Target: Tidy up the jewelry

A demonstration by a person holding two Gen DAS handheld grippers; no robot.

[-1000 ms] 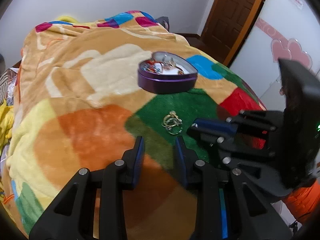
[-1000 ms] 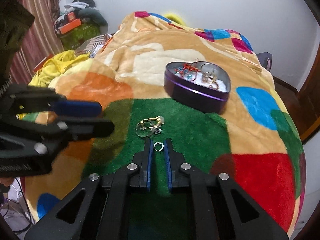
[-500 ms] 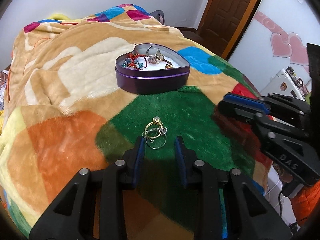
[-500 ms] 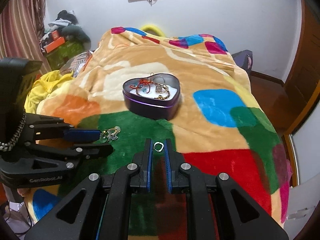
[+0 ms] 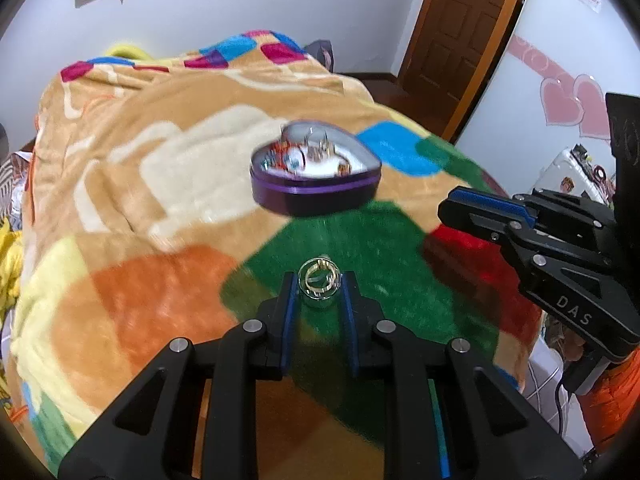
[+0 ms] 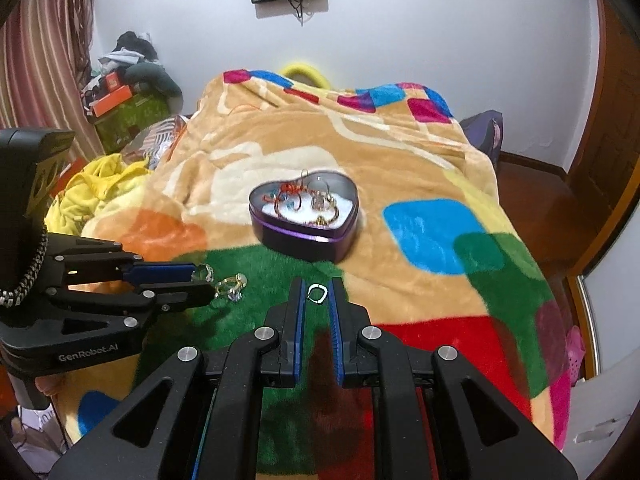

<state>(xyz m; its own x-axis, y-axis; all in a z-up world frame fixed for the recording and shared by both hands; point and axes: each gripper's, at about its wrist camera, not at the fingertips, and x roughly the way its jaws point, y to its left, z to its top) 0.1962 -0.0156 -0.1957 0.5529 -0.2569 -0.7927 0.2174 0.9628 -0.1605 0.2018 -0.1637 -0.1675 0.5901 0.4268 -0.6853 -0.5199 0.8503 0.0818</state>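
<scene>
A purple heart-shaped tin (image 6: pixel 304 220) of trinkets sits at 12 o'clock on the patchwork blanket (image 6: pixel 420 160). Left gripper (image 5: pixel 319 286) pinches clustered gold rings (image 5: pixel 319 280); right gripper (image 6: pixel 317 294) clamps a small ring (image 6: pixel 317 293).

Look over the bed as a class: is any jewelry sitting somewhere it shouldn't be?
Yes. A tangle of rings lies loose on the blanket's green patch, beside the left gripper, outside the heart-shaped tin that holds the other pieces. The right gripper holds one small ring.
</scene>
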